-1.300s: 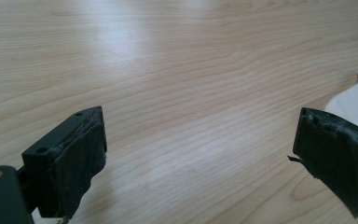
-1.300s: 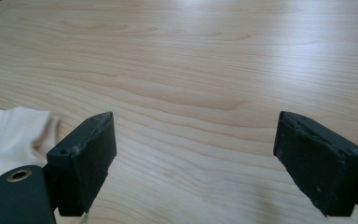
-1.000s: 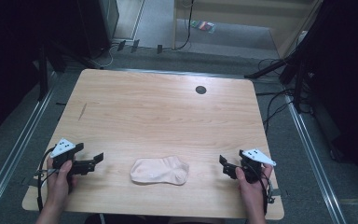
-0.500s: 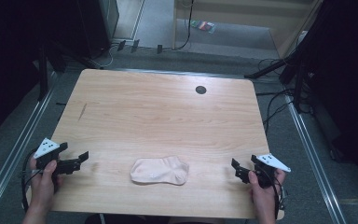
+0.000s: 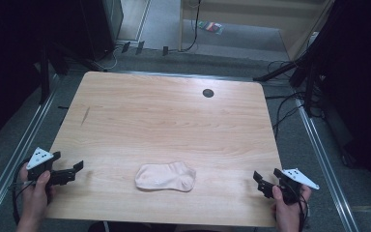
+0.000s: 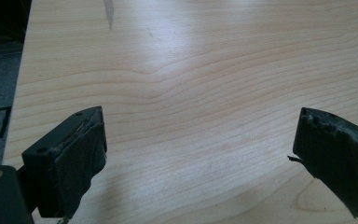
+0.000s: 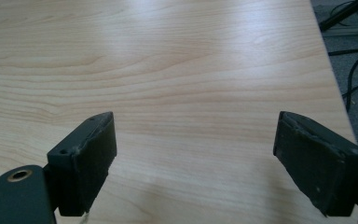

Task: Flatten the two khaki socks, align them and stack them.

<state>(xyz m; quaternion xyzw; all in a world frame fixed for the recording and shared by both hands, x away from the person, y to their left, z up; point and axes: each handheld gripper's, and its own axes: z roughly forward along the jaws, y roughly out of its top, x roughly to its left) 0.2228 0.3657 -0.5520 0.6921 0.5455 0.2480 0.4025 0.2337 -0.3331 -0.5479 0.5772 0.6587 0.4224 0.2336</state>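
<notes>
I hold the left gripper (image 5: 72,171) at the table's (image 5: 174,121) eight o'clock corner and the right gripper (image 5: 264,183) at four o'clock, both with jaws spread wide and empty. The sock (image 5: 165,176) lies flat at six o'clock between them, untouched. I judge nothing is underway; any next move means reaching inward toward it.

The high view looks forward and down from above the near edge, taking in the whole light wooden rectangular table (image 5: 174,125). Both gripper views sit low and close over that same tabletop, facing its far edge.
</notes>
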